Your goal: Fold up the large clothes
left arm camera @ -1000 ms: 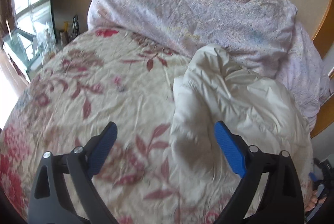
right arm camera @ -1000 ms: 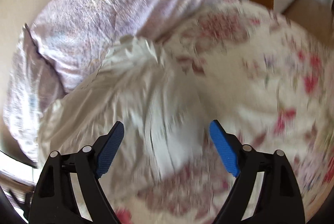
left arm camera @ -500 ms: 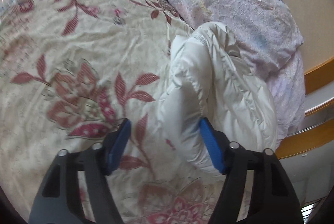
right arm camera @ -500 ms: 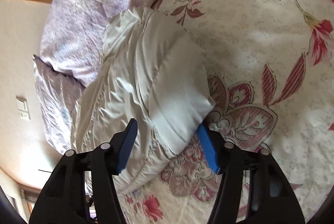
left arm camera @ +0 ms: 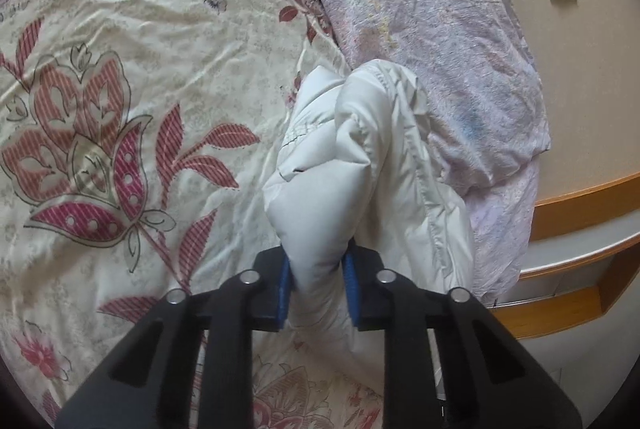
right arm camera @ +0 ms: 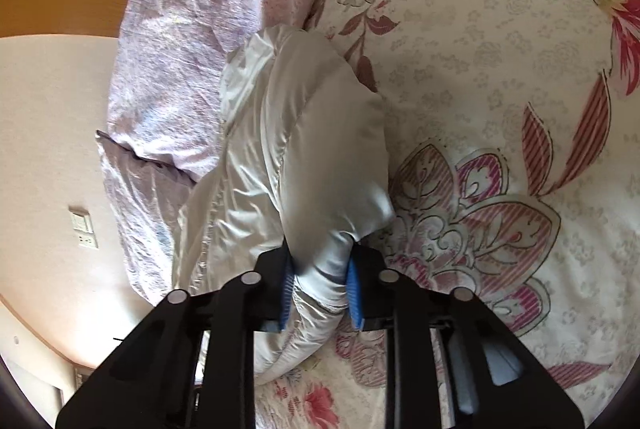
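We're over the bed (left arm camera: 132, 41), its floral quilt spread wide, with a lilac duvet (left arm camera: 420, 21) bunched along the wall side. Against that duvet lies our garment, a white padded jacket (left arm camera: 384, 165), crumpled into a puffy mound on the quilt.

Both tools are on it. The left gripper (left arm camera: 316, 287) has a fat roll of the jacket between its blue pads, jaws closing and already squeezing the padding in. The right gripper (right arm camera: 320, 289) is doing the same at another bulge of the jacket (right arm camera: 304, 149), jaws closing with the stuffing pinched between them.

How will it handle? We reckon light and very soft, with a slick, shiny shell, so a bite on padding alone could slide out as the air squeezes away. Better purchase, we'd judge, is along the stitched seam or hem (left arm camera: 434, 213), where the fabric is flatter and firmer. Expect it to flop and spring back when lifted.
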`<act>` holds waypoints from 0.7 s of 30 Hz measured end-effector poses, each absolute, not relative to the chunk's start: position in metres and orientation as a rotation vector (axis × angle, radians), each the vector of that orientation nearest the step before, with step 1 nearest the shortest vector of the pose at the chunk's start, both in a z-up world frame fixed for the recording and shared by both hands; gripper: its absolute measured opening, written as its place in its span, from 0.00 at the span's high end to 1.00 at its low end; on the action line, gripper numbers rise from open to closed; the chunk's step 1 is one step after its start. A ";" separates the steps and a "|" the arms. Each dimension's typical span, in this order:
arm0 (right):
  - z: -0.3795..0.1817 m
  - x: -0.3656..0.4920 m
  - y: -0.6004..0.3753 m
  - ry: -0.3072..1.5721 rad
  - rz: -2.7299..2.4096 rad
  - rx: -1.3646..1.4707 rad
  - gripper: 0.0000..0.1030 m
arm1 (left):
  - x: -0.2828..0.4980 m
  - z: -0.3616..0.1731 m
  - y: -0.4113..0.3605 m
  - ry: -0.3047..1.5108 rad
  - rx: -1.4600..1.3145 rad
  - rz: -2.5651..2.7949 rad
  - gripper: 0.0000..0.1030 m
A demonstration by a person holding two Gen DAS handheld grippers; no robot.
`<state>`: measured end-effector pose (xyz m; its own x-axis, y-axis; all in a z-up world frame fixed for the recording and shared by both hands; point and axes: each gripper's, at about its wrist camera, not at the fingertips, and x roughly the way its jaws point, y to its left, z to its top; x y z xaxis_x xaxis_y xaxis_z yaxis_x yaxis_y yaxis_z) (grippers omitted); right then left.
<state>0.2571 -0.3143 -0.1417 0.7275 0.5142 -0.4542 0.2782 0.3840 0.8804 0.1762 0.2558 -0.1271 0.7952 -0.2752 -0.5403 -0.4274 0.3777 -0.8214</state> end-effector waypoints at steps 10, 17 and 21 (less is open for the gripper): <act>-0.126 0.228 -0.295 0.821 0.290 1.143 0.82 | 0.119 -0.100 0.276 0.607 -1.181 0.082 0.85; -0.133 0.186 -0.276 0.897 0.376 1.102 0.82 | 0.044 -0.100 0.299 0.594 -1.151 0.103 0.85; -0.130 0.160 -0.267 0.935 0.371 0.993 0.82 | 0.005 -0.104 0.308 0.594 -1.160 0.111 0.84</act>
